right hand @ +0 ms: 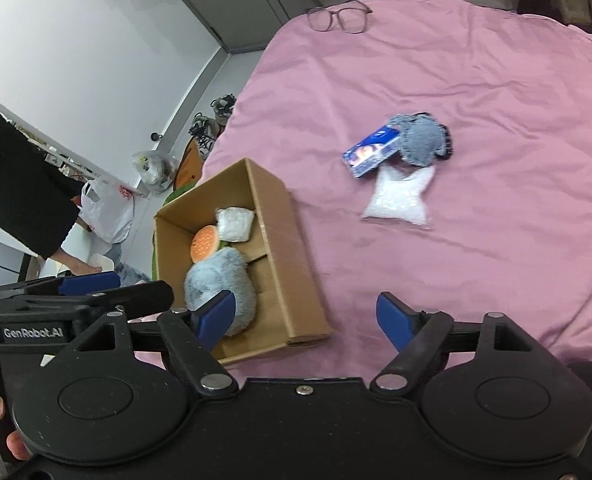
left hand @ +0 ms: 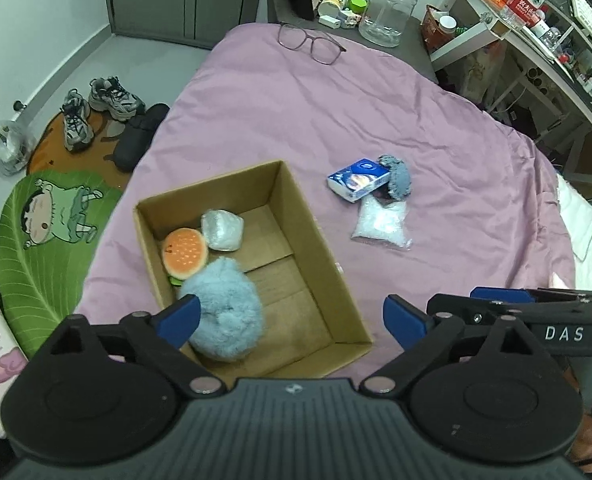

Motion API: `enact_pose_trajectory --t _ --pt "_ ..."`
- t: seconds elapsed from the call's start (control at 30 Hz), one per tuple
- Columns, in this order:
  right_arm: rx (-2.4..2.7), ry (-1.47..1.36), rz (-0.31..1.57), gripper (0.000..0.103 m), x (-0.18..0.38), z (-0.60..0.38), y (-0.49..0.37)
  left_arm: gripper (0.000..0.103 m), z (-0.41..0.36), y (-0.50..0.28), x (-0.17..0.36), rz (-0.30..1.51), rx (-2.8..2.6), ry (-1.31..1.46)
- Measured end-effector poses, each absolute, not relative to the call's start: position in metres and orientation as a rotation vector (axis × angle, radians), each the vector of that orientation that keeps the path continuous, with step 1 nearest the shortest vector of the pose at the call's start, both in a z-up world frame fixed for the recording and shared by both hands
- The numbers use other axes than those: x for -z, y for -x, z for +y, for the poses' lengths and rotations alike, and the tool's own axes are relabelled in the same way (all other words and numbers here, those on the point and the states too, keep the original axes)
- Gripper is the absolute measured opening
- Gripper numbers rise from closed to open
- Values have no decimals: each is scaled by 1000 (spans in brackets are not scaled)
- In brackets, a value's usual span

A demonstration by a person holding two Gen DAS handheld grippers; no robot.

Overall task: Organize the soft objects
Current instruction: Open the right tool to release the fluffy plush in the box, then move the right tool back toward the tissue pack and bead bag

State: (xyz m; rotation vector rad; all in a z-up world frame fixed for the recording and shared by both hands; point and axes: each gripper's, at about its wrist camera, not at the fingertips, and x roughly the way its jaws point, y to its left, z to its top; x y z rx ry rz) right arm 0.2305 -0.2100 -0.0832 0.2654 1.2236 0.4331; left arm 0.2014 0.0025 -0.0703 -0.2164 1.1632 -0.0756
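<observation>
An open cardboard box (left hand: 316, 248) (right hand: 292, 240) sits on the pink bedspread. Inside lie a fluffy pale-blue plush (left hand: 226, 312) (right hand: 220, 280), a burger plush (left hand: 185, 253) (right hand: 204, 244) and a white wrapped bundle (left hand: 222, 230) (right hand: 236, 224). Further right on the bed lie a blue tissue pack (left hand: 356, 180) (right hand: 372, 152), a grey-blue knitted piece (left hand: 396, 178) (right hand: 420, 140) and a clear bag of white filling (left hand: 382, 224) (right hand: 400, 196). My left gripper (left hand: 290, 320) hangs open above the box, nothing between its blue pads. My right gripper (right hand: 306, 320) is open over the box's near right corner, empty.
Glasses (left hand: 310, 42) (right hand: 338, 20) lie at the bed's far edge, beside a clear jar (left hand: 388, 8). Shoes (left hand: 96, 108) and a cartoon mat (left hand: 52, 224) are on the floor left. A cluttered desk (left hand: 536, 28) stands right. A person in black (right hand: 20, 184) stands at the left.
</observation>
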Motion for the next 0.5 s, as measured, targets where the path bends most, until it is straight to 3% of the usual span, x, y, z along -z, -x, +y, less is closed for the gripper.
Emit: enact_pose_trajectory --t 0.23,0.5 --pt "-403 -275 1196 87 78 -237 -235 100 -15 -208 66 1165 86 196" --pt "-407 -278 1178 90 76 -256 -244 100 -22 -218 59 1160 79 195"
